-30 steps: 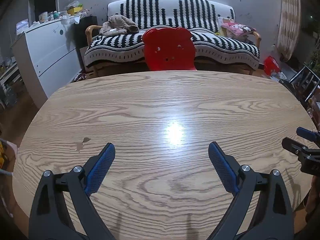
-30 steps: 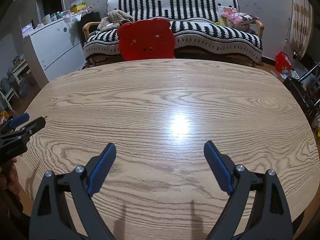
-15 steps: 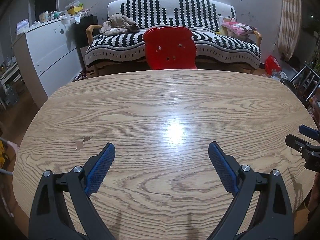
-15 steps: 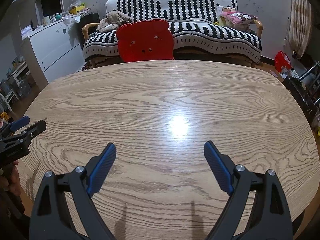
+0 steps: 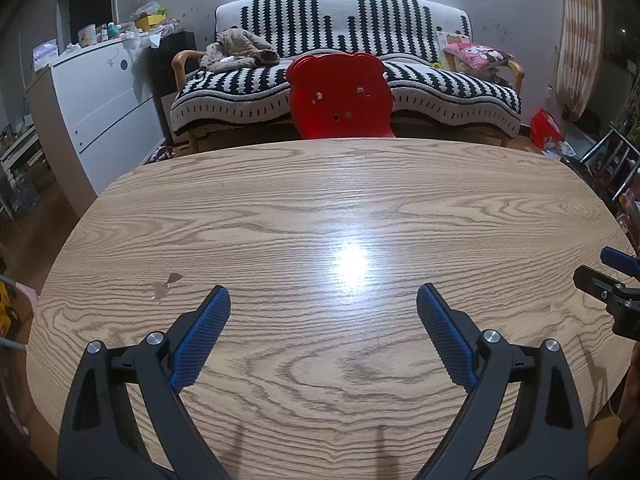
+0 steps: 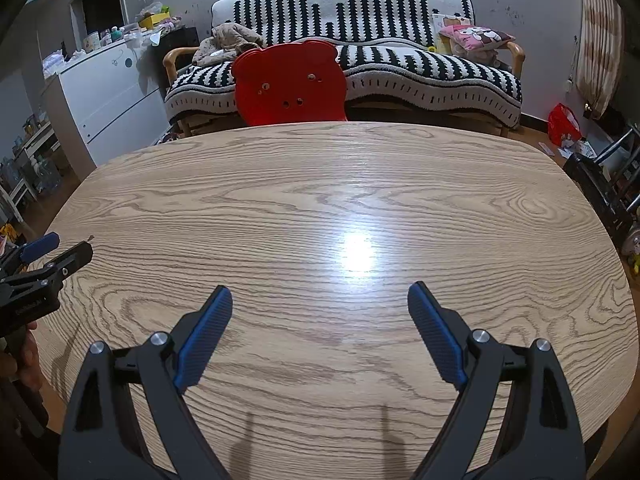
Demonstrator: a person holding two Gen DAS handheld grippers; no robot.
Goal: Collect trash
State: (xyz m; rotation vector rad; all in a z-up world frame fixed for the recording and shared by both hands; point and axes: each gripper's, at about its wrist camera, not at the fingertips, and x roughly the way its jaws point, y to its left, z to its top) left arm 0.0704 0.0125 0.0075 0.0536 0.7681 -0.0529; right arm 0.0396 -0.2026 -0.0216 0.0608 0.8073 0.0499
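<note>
- The oval wood-grain table (image 5: pixel 320 208) fills both views; its top shows only a lamp glare and a small chipped mark (image 5: pixel 164 286) near the left side. No scrap, wrapper or other trash shows on it, and no bin or bag stands on it.
- Behind the far edge stands a black-and-white striped sofa (image 5: pixel 344 76) with a red bear-shaped plastic chair back (image 5: pixel 340 98) just in front of it. A white drawer cabinet (image 5: pixel 104 108) on the left has small clutter on top, too small to name.
- A red plastic bag (image 6: pixel 564 126) lies on the floor at the right, with paper-like bits beside it; whether that is the trash, I cannot tell, nor what the bag holds.
- The left gripper (image 5: pixel 323 308) hovers over the near table edge, its blue-padded claw spread wide and holding nothing.
- The right gripper (image 6: pixel 320 306) hangs alongside, just as wide and also bare.
- Judgement: a bare table with both claws free fits either a sweep about to start elsewhere in the room or a table already cleared. The pictures do not settle which, so no target can be named.
</note>
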